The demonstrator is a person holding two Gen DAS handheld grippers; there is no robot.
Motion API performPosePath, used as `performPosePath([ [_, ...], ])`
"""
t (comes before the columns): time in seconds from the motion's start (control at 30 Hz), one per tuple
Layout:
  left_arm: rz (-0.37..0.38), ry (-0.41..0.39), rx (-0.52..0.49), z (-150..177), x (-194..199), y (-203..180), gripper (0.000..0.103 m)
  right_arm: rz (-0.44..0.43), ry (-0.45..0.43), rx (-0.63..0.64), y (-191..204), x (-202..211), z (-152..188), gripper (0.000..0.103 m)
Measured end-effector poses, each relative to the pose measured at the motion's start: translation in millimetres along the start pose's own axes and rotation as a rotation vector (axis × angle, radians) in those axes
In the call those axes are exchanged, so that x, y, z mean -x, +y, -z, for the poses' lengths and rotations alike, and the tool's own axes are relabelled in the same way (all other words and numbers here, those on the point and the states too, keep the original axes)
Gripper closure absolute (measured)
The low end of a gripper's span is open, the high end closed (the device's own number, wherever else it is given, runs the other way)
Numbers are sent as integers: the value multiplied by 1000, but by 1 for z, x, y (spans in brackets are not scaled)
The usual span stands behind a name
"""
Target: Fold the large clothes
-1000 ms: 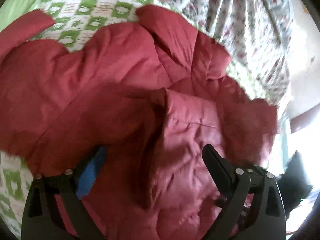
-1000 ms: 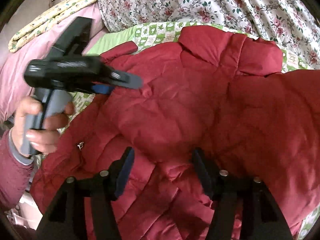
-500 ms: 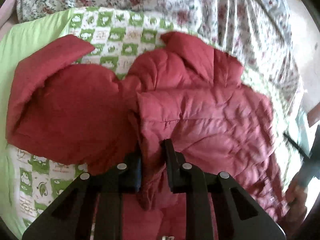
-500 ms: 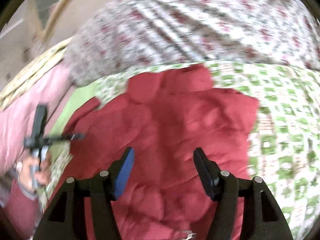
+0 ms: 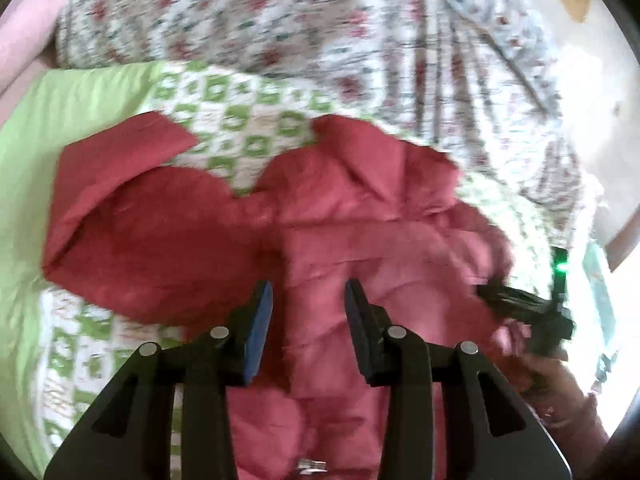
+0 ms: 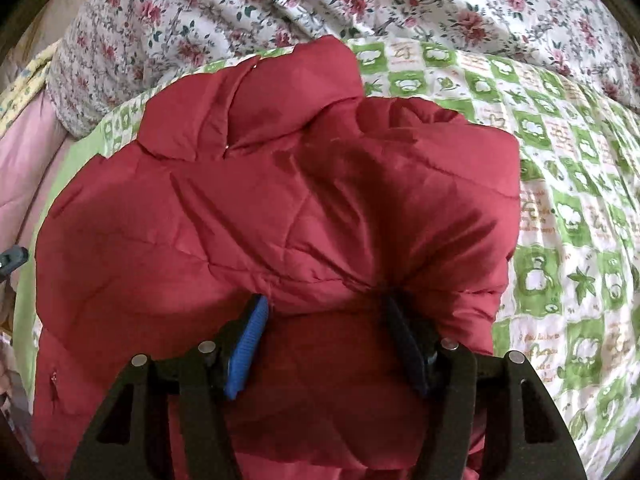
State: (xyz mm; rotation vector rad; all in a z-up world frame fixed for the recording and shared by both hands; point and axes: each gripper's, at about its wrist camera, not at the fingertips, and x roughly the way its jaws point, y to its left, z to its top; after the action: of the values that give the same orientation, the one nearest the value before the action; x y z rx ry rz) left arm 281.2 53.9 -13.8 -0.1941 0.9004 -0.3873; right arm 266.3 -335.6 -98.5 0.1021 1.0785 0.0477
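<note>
A red quilted jacket lies on the bed, collar at the far end, one sleeve spread out to the left. Its right side is folded over the body. My left gripper is open over the jacket's middle, holding nothing. My right gripper is open, its fingers against the folded jacket's near edge, with a bulge of red fabric between and over the fingertips. The right gripper also shows in the left wrist view at the jacket's right edge.
The jacket rests on a green-and-white patterned sheet. A floral quilt is heaped along the far side. A pink blanket lies at the left. The person's hand is at lower right in the left wrist view.
My left gripper was shut on the jacket's front edge half a second ago and has opened. My right gripper has come down close onto the folded jacket.
</note>
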Motion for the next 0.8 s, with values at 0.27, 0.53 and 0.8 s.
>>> performPosePath([
  [0.27, -8, 160, -102, 13, -78, -42, 68, 22, -14, 10, -5, 5, 7, 40],
  [0.53, 6, 179, -86, 29, -101, -27, 68, 55, -18, 9, 0, 11, 7, 40],
  [0.8, -59, 178, -133, 31, -104, -40, 68, 72, -92, 118, 57, 35, 5, 37],
])
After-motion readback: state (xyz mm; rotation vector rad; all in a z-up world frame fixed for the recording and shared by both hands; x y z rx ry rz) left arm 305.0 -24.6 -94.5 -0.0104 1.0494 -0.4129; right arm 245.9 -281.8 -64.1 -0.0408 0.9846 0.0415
